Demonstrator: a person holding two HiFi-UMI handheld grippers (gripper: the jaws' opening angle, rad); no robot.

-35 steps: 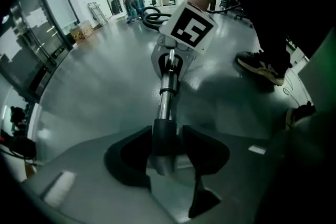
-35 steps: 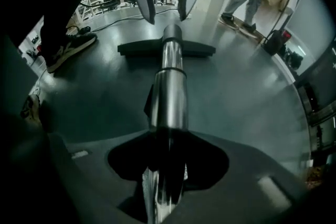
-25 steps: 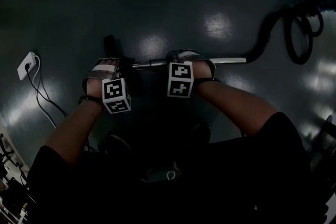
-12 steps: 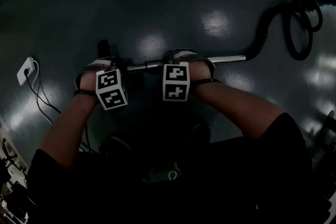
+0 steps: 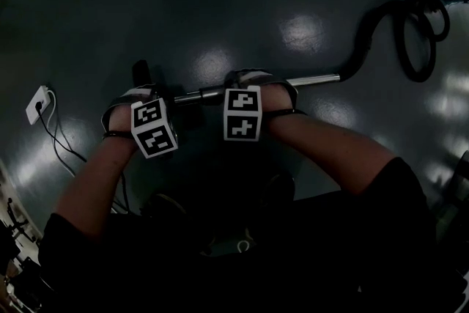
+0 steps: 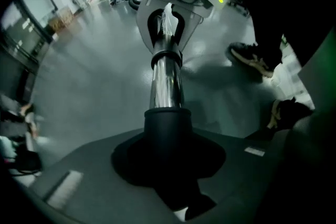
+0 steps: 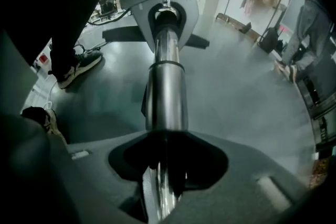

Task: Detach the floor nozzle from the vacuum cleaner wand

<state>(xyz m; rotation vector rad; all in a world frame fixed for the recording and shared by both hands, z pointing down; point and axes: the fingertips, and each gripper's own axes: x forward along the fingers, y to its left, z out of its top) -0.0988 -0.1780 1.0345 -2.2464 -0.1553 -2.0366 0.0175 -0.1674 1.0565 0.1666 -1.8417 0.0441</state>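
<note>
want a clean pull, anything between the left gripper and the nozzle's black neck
Nothing visible. The left gripper has the black plastic nozzle neck between its closing jaws, where it joins the shiny chrome wand.

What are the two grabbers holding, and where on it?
The right gripper clamps the metal wand mid-tube. The left gripper's jaws are closing on the black nozzle neck, where the wand plugs in.
</note>
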